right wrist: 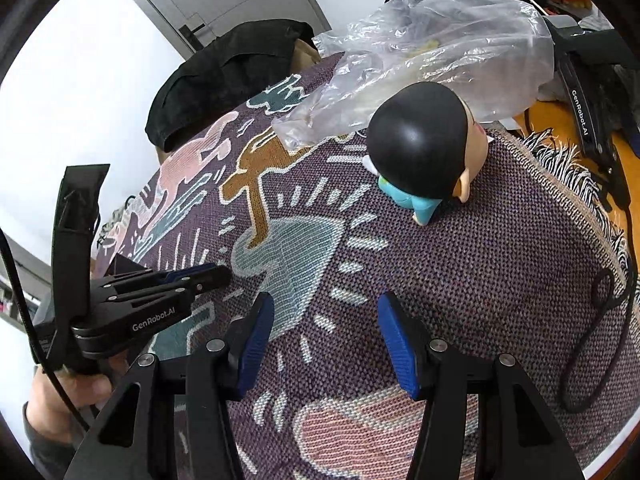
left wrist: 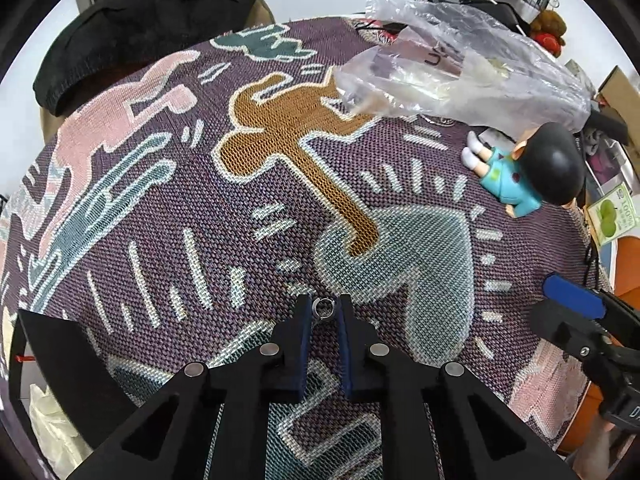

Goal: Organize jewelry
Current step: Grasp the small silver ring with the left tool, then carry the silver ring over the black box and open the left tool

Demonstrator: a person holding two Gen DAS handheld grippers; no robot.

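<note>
A small silver ring (left wrist: 323,308) sits between the blue-padded fingertips of my left gripper (left wrist: 324,312), just above the patterned woven cloth (left wrist: 224,208). The jaws are closed onto the ring from both sides. In the right wrist view the left gripper (right wrist: 218,276) shows from the side at the left, low over the cloth; the ring is hidden there. My right gripper (right wrist: 326,320) is open and empty, its blue pads (right wrist: 394,340) wide apart above the cloth (right wrist: 500,280). It also shows at the right edge of the left wrist view (left wrist: 572,300).
A doll with a black head and teal clothes (left wrist: 532,172) lies on the cloth at the right (right wrist: 420,148). A crumpled clear plastic bag (left wrist: 460,68) lies behind it (right wrist: 420,56). A black garment (left wrist: 152,28) drapes the far chair. A black cable (right wrist: 600,340) loops by the fringed edge.
</note>
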